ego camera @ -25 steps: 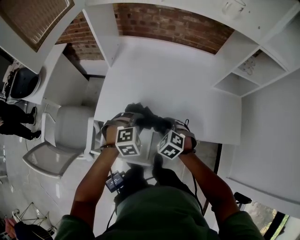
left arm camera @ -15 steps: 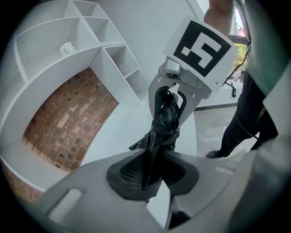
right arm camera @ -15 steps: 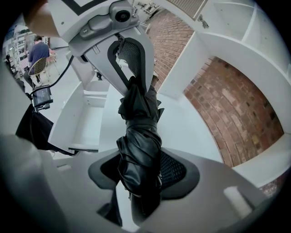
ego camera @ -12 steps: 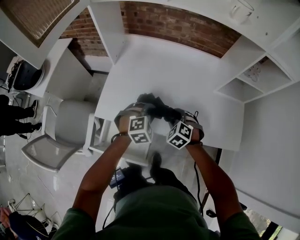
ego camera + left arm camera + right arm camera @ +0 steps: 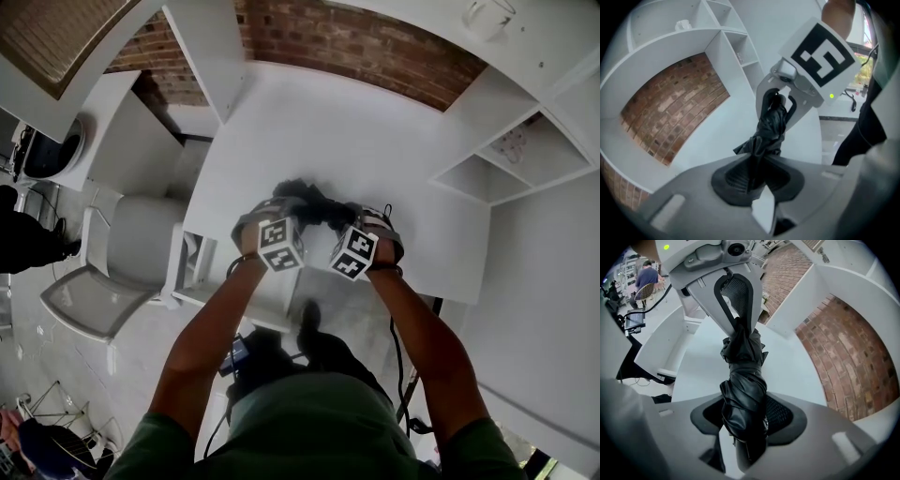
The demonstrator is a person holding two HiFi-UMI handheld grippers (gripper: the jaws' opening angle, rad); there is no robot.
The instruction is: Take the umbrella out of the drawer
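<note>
Your left tongs point(image 5: 751, 176) are clamped on a thin, pinched end of the black umbrella point(image 5: 768, 131), and your right tongs point(image 5: 743, 420) are closed round its thicker rolled body. The umbrella spans straight from one pair to the other, above the near part of the white counter point(image 5: 375, 141), with the brick wall point(image 5: 356, 47) on the far side.

In the head view your hands and the marker cubes cover both pairs of jaws. There the umbrella is only a dark lump just beyond the cubes, so neither grip can be read from above. Each grip shows only in that gripper's own view.

The right gripper view shows the strap wound round the folds, which the left gripper view does not. That view also cuts the umbrella off just below your right jaws, so that end stays hidden. No view makes clear whether the umbrella touches the counter. The white chair point(image 5: 131, 253) to the left shows only in the head view.
</note>
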